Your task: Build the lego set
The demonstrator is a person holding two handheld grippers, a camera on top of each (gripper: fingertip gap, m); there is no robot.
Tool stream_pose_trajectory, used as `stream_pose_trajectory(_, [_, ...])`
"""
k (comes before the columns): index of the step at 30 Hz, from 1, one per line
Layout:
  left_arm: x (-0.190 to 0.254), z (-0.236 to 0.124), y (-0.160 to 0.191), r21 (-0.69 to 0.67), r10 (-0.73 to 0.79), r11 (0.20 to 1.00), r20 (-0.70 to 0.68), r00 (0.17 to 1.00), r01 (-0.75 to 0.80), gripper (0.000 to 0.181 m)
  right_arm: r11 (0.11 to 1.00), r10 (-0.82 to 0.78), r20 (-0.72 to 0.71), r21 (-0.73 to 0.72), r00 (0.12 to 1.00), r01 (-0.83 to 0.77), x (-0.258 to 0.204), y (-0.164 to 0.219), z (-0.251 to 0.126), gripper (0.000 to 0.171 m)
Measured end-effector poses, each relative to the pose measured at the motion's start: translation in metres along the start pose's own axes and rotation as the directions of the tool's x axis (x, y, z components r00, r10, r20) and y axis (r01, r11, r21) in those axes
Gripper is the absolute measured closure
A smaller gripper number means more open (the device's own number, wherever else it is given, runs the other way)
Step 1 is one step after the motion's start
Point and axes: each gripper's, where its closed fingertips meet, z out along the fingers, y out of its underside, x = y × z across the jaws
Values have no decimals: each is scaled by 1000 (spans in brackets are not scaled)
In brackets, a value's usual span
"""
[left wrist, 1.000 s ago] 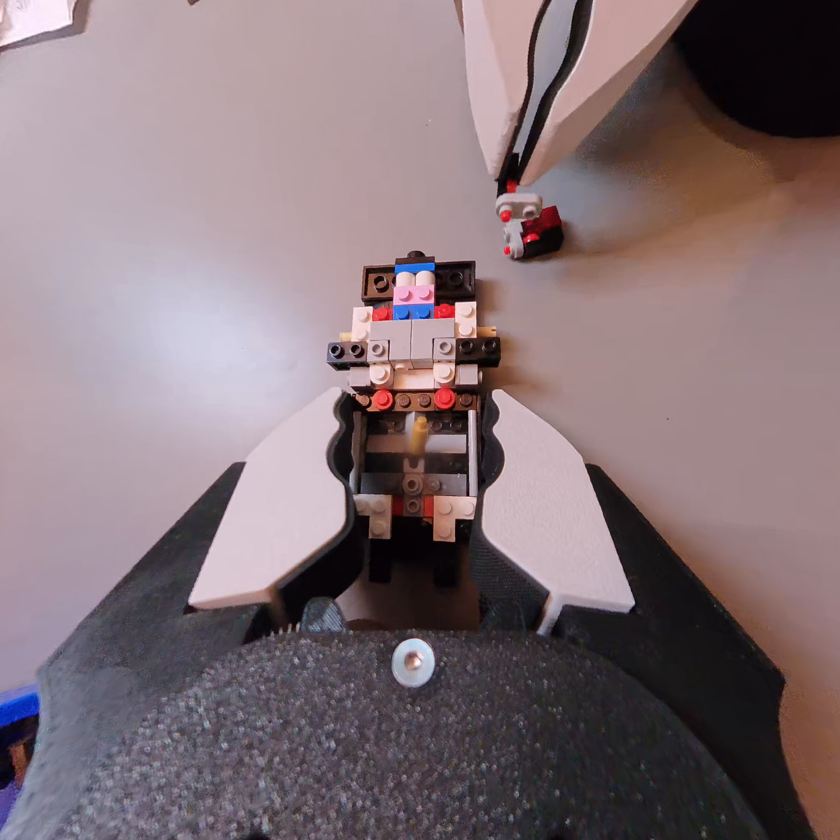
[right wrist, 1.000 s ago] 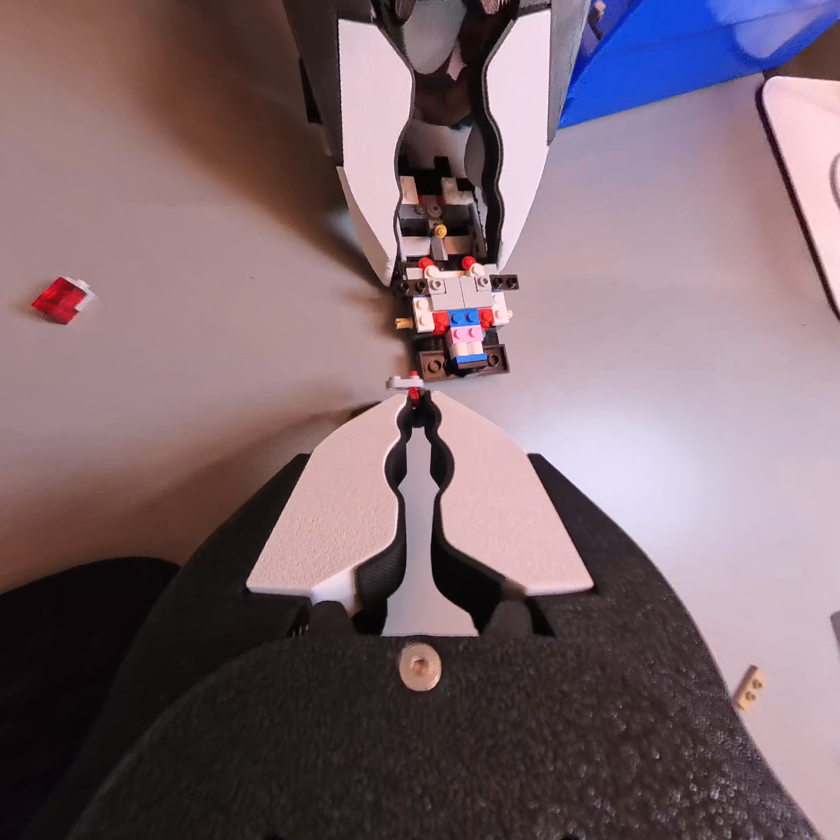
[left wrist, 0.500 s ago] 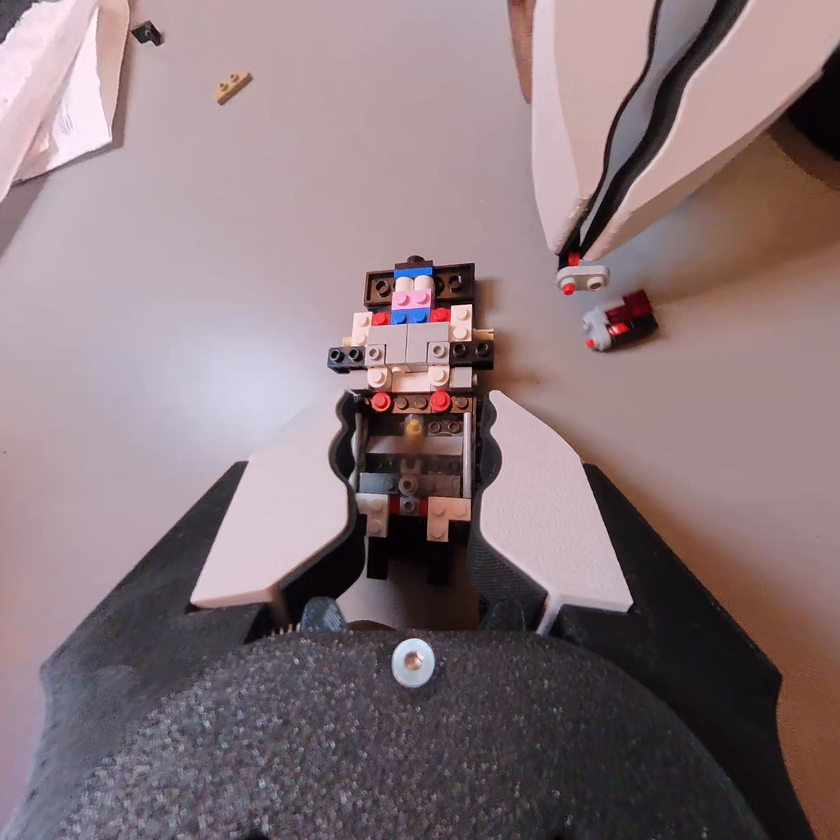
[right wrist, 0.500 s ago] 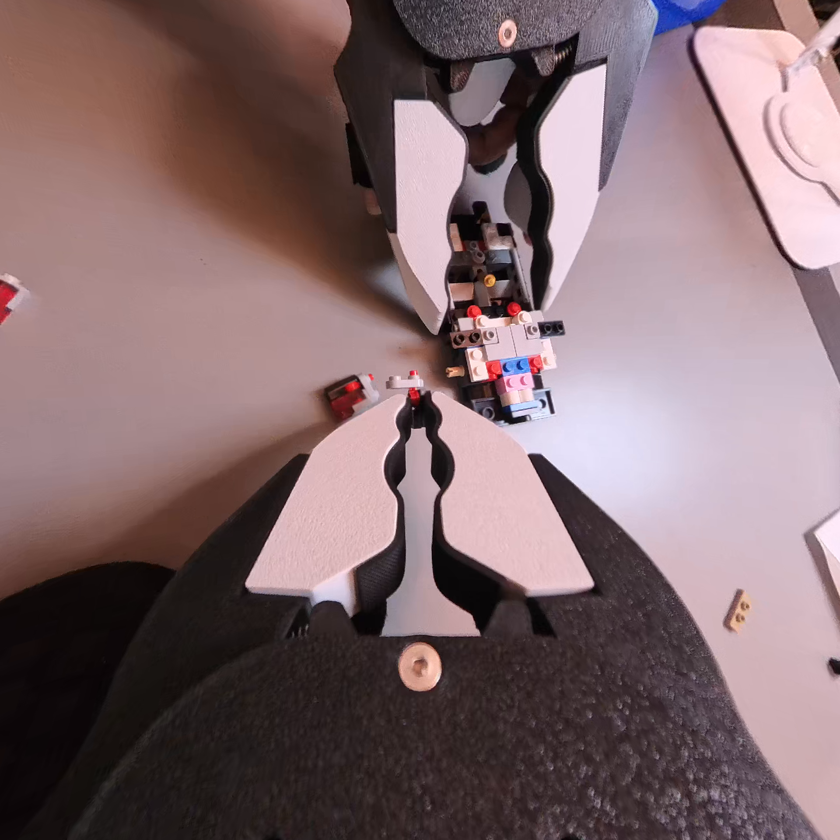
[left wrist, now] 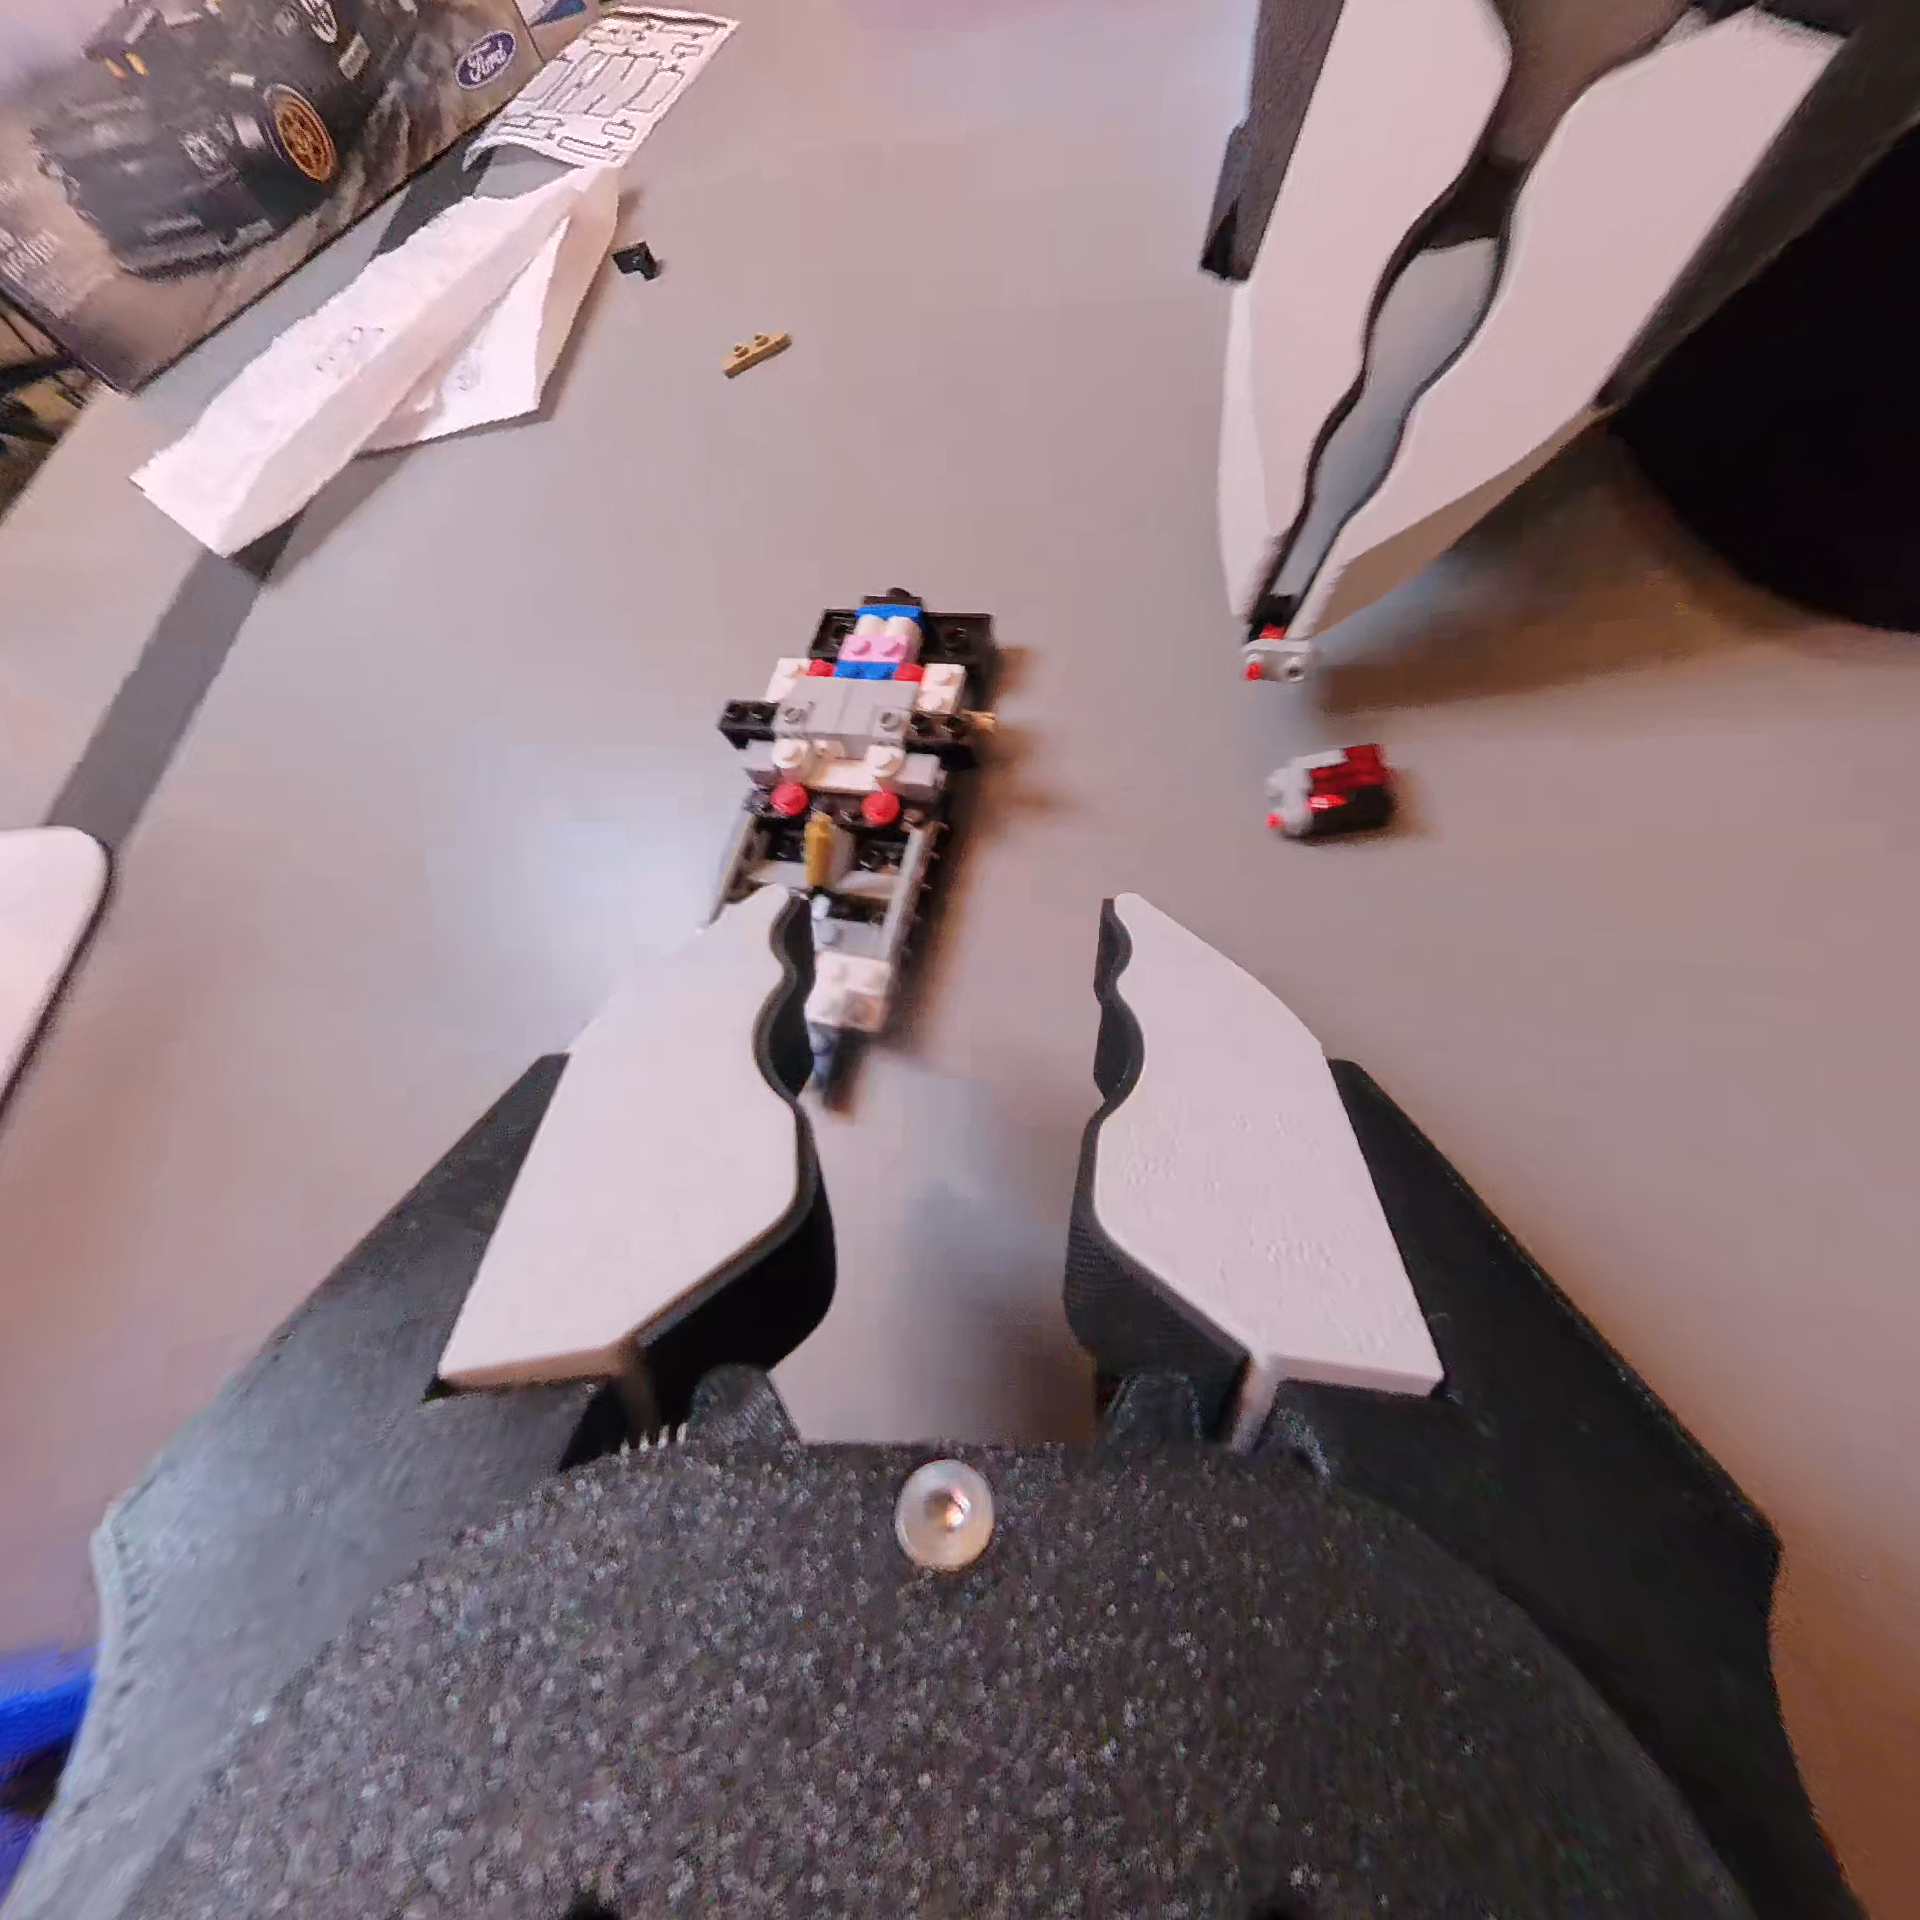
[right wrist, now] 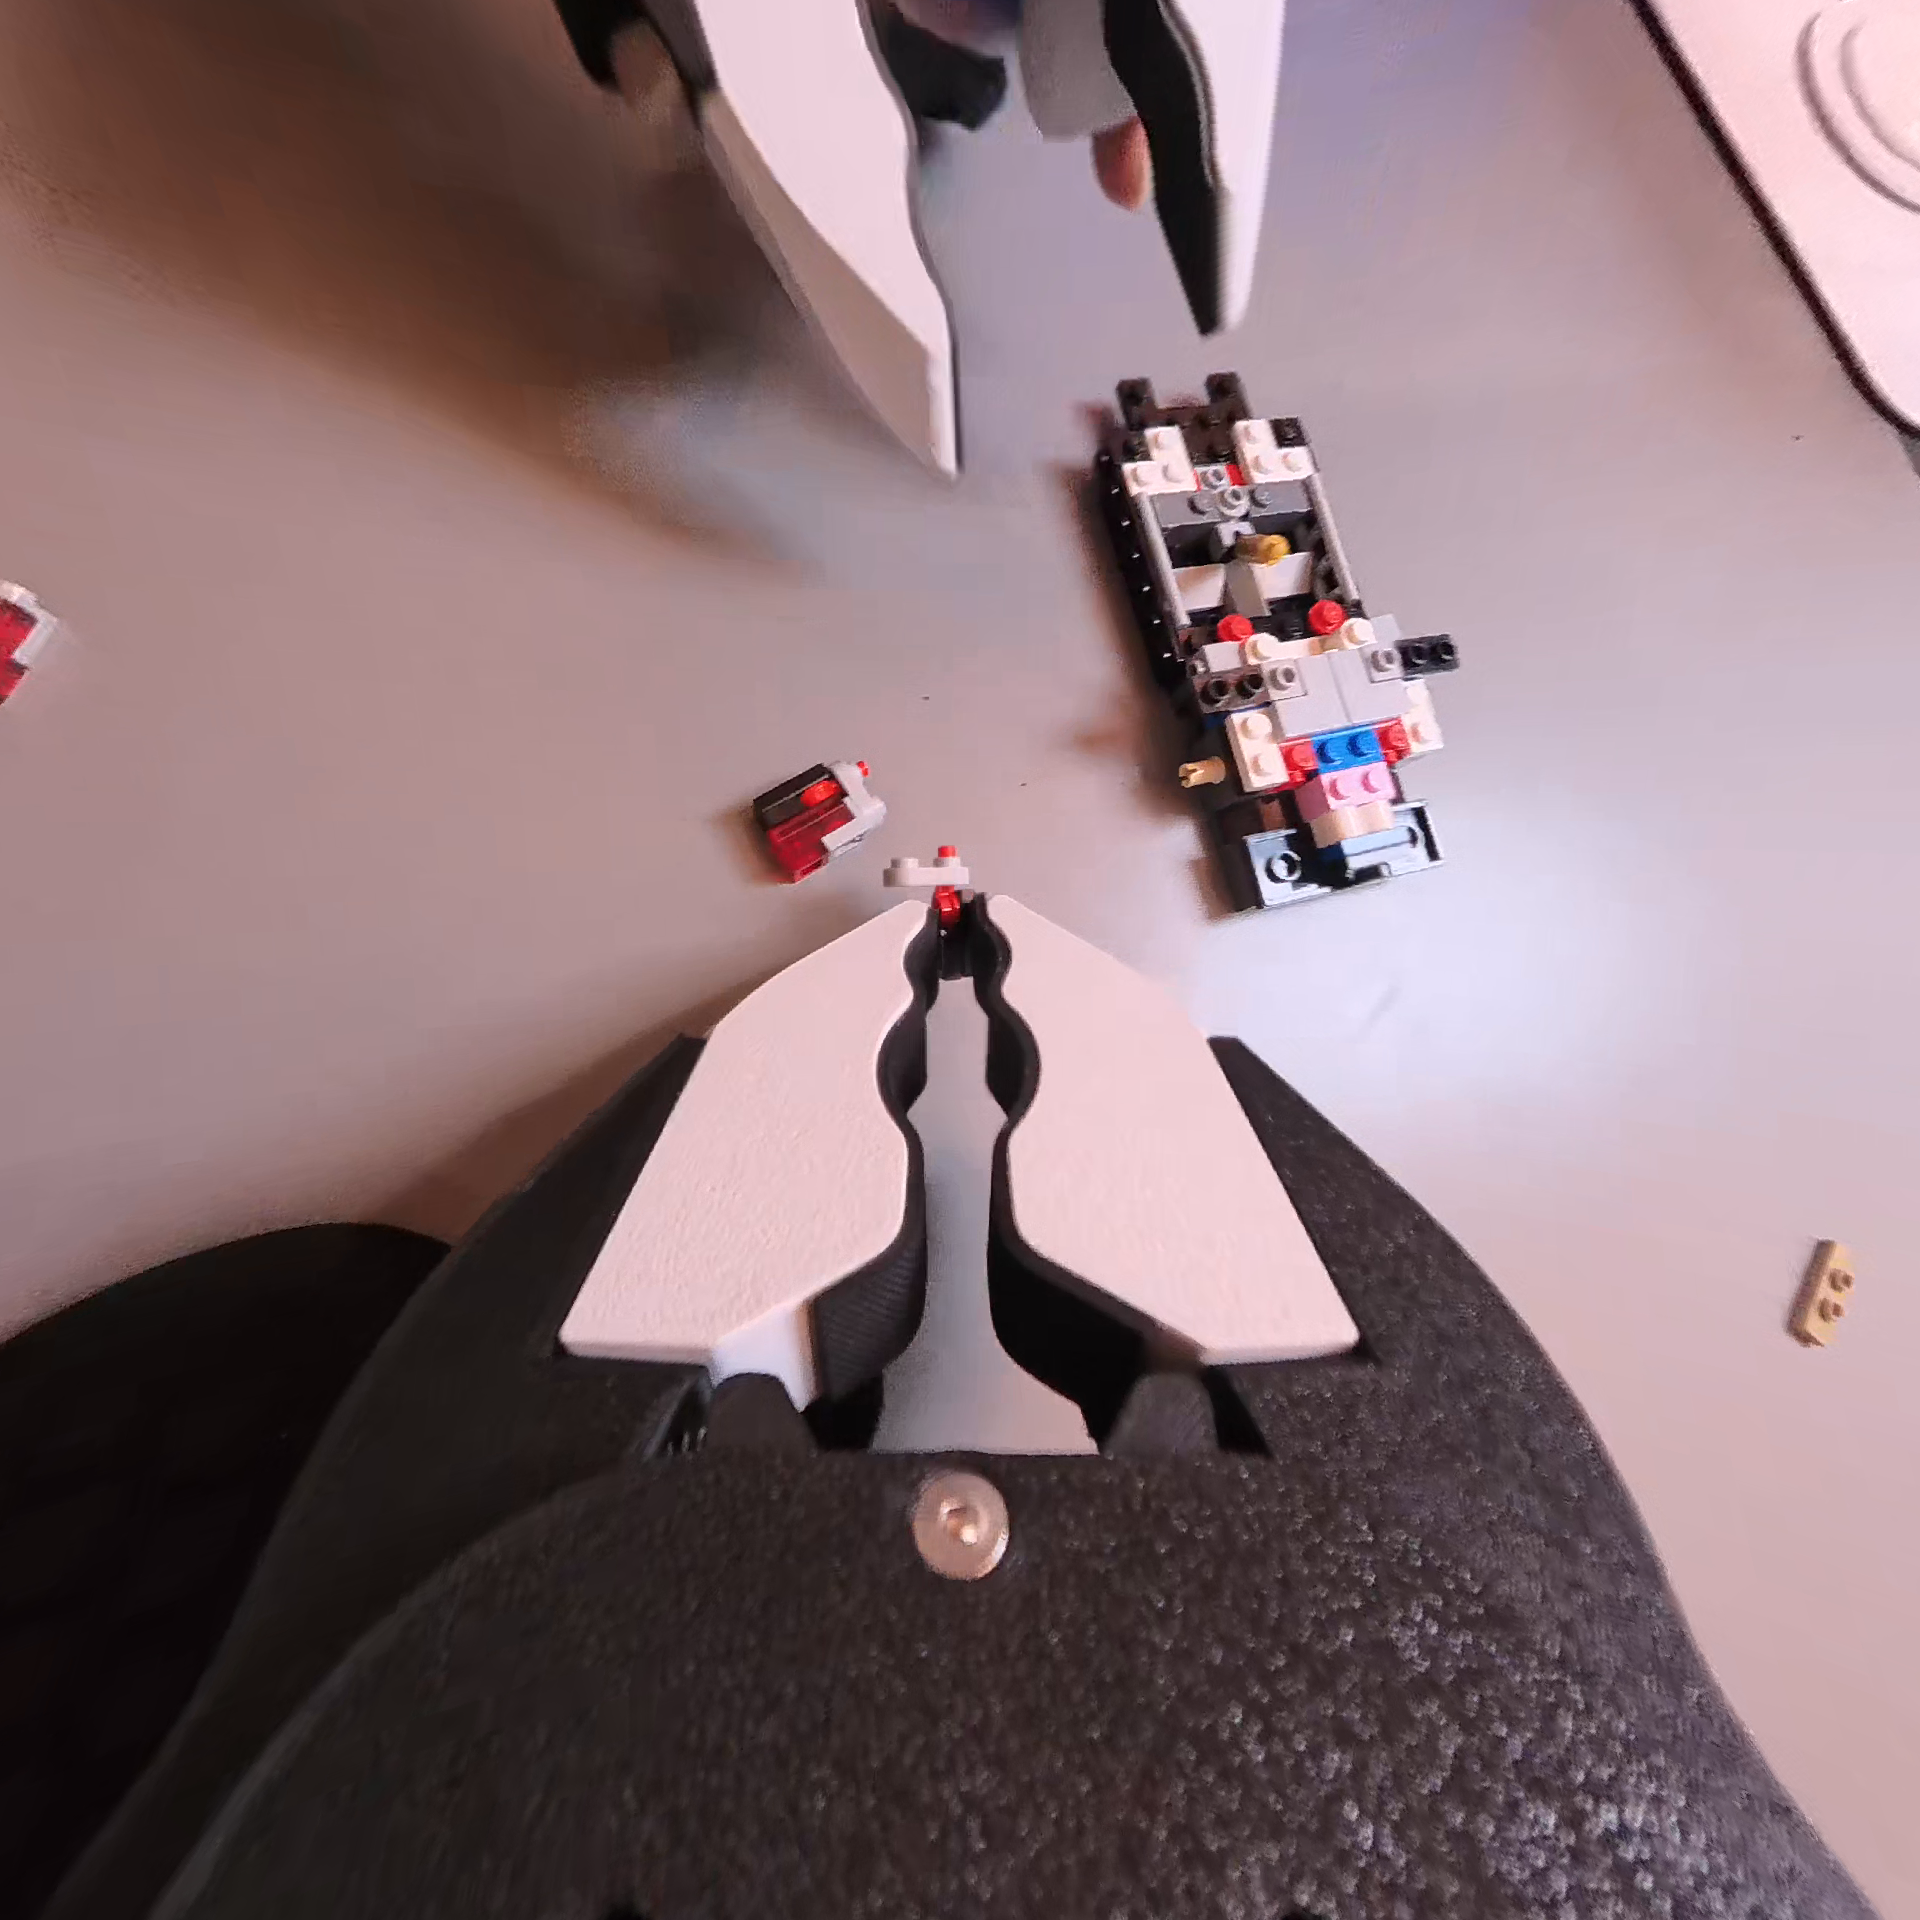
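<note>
Grey surface (left wrist: 1558,1039) carries the brick car (left wrist: 862,790), lengthwise away from my spread left claw (left wrist: 945,914); my right claw (right wrist: 956,909) pinches a small grey plate (right wrist: 928,868).

A smooth grey desk (left wrist: 436,727) carries a scatter of toy bricks. A half-built brick car (left wrist: 862,769) lies flat on it, black beneath, with white, grey, red, blue and pink pieces on top. Near it sits a small red, black and grey brick cluster (left wrist: 1330,792). A tan two-stud plate (left wrist: 755,353) and a tiny black piece (left wrist: 635,260) lie farther off, near crumpled white paper bags (left wrist: 395,353), a printed sheet (left wrist: 613,88) and a dark set box (left wrist: 208,135). Another red piece (right wrist: 21,644) lies apart at the edge.
</note>
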Motion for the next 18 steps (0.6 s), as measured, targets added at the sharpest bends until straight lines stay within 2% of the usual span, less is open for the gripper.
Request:
stream_pose_trajectory(6, [29,-37,10,73,-217,972,-61,974,221,154,999,-42,61,-12,997,42,-19,-7,14,166])
stream_pose_trajectory(9, [28,-43,18,96,-267,958,-41,963,269,164,997,-73,79,17,994,72,-28,-24,26,166])
stream_pose_trajectory(15, [23,-49,17,160,-332,925,-94,938,344,172,982,-32,63,186,998,20,-23,-77,30,165])
stream_pose_trajectory(18, [30,-53,9,214,-320,914,-143,937,345,160,983,-44,52,180,998,34,-21,-91,38,165])
